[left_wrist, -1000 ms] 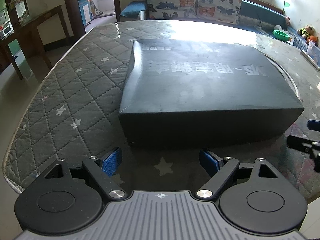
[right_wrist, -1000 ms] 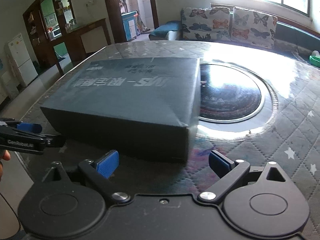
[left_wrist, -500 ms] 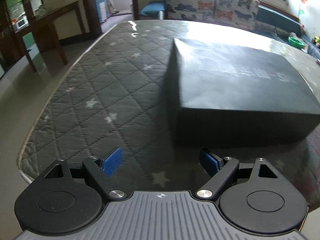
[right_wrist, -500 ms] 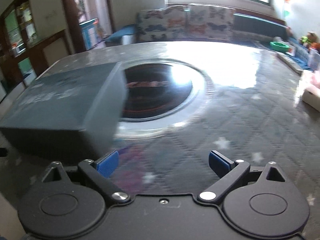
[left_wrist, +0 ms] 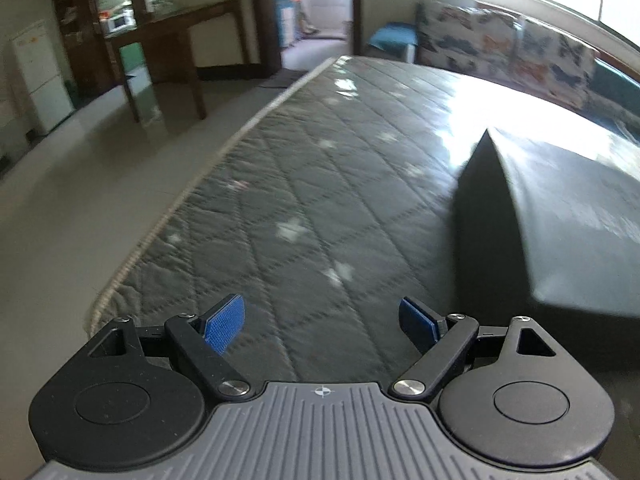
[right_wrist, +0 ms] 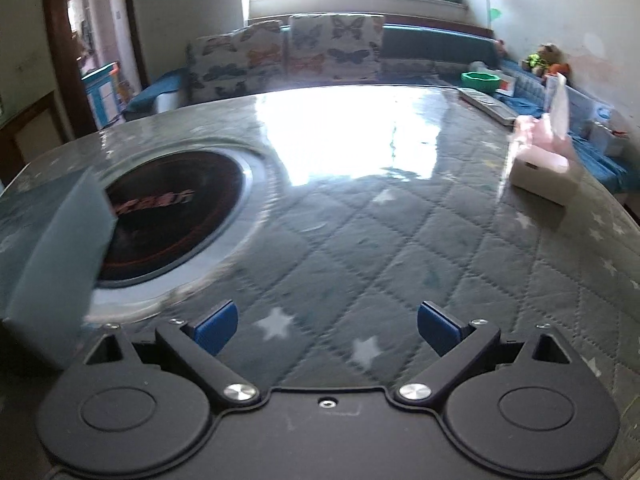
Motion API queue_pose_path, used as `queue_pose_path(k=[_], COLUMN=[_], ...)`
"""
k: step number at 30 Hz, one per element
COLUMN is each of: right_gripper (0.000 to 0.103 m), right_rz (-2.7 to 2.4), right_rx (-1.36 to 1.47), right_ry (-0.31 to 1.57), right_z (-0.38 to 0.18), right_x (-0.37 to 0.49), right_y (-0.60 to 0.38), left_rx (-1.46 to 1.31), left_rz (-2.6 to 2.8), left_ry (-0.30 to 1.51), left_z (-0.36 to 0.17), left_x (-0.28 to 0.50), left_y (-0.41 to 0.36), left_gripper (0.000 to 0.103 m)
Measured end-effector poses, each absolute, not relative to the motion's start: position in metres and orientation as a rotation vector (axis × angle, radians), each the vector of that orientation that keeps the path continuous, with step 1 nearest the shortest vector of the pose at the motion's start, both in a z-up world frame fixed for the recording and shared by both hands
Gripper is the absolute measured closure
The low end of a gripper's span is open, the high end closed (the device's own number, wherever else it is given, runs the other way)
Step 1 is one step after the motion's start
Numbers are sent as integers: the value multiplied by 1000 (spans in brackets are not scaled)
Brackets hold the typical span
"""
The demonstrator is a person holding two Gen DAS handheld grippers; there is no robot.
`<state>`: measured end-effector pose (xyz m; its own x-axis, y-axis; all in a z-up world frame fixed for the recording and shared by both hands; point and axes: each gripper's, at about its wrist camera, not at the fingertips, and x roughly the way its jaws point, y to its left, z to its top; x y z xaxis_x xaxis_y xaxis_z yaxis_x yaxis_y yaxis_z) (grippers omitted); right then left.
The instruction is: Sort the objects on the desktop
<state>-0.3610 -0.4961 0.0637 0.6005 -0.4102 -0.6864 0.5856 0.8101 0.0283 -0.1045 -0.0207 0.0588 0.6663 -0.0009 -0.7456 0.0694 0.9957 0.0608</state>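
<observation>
Views swung apart, quilted table, sofa

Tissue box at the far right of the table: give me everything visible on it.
The white rectangular tissue box with a pale pink top shows only in the right wrist view, blurred. It looks like card. A white tissue sticks up from its top. It sits flat on the grey quilted star-print table cover, near the right edge, at an angle to it. Nothing else touches it; the right gripper, open, is well short of it.
</observation>
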Motion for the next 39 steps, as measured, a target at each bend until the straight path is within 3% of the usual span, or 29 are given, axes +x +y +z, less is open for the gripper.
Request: queue_pose_path(k=[16,39], right_gripper=[6,0], right_rz=[-746,-812], right_rx=[303,271], right_ry=[671,620], right_z=[42,34], right_x=[-355,-353], right_y=[-571,-624], left_rx=[-2,-126], left_rz=[215,369], left_ry=[727,721], left_z=[38,10], left_x=[-52,-20], left_y=[38,76], left_gripper=[15,15])
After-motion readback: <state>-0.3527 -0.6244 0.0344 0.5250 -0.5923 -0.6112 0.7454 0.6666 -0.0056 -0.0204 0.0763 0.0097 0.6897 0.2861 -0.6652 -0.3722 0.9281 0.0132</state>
